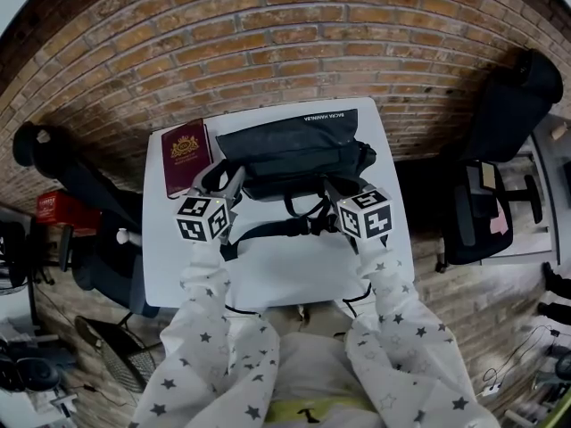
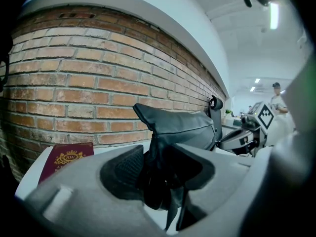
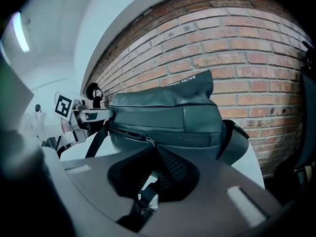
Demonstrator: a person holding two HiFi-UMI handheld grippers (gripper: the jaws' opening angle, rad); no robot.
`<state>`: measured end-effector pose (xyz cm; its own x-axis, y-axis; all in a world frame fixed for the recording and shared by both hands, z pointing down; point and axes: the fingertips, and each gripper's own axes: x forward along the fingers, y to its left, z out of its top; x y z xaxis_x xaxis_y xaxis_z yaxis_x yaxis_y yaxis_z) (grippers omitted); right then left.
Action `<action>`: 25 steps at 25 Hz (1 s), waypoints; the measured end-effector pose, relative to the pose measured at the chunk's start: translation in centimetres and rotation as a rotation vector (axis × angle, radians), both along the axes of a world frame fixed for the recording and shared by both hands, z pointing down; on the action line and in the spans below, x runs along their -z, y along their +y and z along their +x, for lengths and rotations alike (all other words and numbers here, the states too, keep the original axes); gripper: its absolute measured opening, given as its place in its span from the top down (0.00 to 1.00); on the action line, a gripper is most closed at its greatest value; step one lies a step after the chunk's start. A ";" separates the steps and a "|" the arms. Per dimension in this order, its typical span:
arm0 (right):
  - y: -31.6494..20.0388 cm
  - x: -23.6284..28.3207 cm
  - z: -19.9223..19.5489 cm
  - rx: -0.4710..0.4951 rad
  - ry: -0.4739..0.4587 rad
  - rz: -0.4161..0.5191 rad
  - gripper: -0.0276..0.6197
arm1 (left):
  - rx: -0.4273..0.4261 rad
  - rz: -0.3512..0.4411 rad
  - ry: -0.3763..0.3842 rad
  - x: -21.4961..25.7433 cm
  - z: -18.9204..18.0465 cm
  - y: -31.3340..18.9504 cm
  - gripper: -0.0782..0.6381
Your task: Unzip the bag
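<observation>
1. Table (image 1: 294, 275), white and pushed up near the brick wall, gives the whole job a flat base to work on.
2. Bag (image 1: 290, 145), dark, sits on its base across the far half of the table with the zip side facing the person, so both tools can reach it from the front.
3. Red booklet (image 1: 186, 157) lies flat just left of the bag, apart from it and out of the working line.
4. Left gripper (image 2: 158, 167) is at the bag's left end, its jaws fairly wide yet clamped on a thick bunch of the bag's dark fabric. That looks like the anchor: it braces the bag so it cannot slide when the zip is pulled.
5. Right gripper (image 3: 157, 157) is at the bag's front, jaws almost together. They appear pinched on the zip pull (image 3: 147, 141), with a thin dark cord trailing down between them.
6. Zip (image 3: 128, 132) looks closed along the front panel, so I judge the pull is gripped but the unzipping itself is not yet done.
</observation>
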<state>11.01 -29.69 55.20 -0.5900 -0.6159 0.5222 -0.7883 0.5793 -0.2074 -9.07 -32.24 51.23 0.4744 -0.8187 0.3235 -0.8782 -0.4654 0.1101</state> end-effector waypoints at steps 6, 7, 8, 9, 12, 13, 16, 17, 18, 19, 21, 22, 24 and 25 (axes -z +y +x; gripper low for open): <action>-0.1 0.1 -0.2 -0.002 0.002 -0.002 0.93 | 0.009 0.002 0.006 0.1 -0.3 -0.1 0.65; -0.1 0.1 -0.3 -0.002 0.003 -0.002 0.93 | 0.011 0.002 0.006 0.0 -0.3 -0.1 0.65; -0.2 0.1 -0.3 -0.003 0.004 -0.003 0.93 | 0.013 0.002 0.005 0.0 -0.3 -0.1 0.65; -0.2 0.0 -0.3 -0.006 0.006 -0.004 0.93 | 0.014 0.001 0.004 0.0 -0.4 -0.1 0.65; -0.3 -0.1 0.4 -0.037 0.012 -0.012 0.93 | 0.019 0.001 0.003 -0.1 -0.4 -0.2 0.65; -0.4 -0.2 0.8 -0.051 0.012 -0.015 0.93 | 0.021 0.001 0.003 -0.1 -0.5 -0.2 0.65; -0.6 -0.1 2.3 -0.081 0.016 -0.014 0.93 | 0.031 0.004 0.005 -0.1 -0.7 -0.2 0.65; -0.7 -0.1 2.6 -0.086 0.018 -0.012 0.93 | 0.034 0.005 0.005 -0.1 -0.8 -0.1 0.65; -0.7 0.0 3.0 -0.090 0.020 -0.010 0.93 | 0.036 0.006 0.005 0.0 -0.8 -0.1 0.65; -0.7 0.1 3.2 -0.092 0.021 -0.009 0.93 | 0.037 0.007 0.006 0.0 -0.8 -0.1 0.65; -0.7 0.2 3.3 -0.091 0.023 -0.007 0.93 | 0.038 0.007 0.007 0.0 -0.8 -0.1 0.65; -0.7 0.2 3.3 -0.091 0.025 -0.007 0.93 | 0.039 0.006 0.006 0.0 -0.8 -0.1 0.65; -0.8 0.2 3.4 -0.101 0.030 -0.007 0.93 | 0.041 0.005 0.005 0.0 -0.9 -0.2 0.65; -0.8 0.1 3.6 -0.113 0.031 -0.009 0.93 | 0.042 0.005 0.005 0.0 -0.9 -0.2 0.65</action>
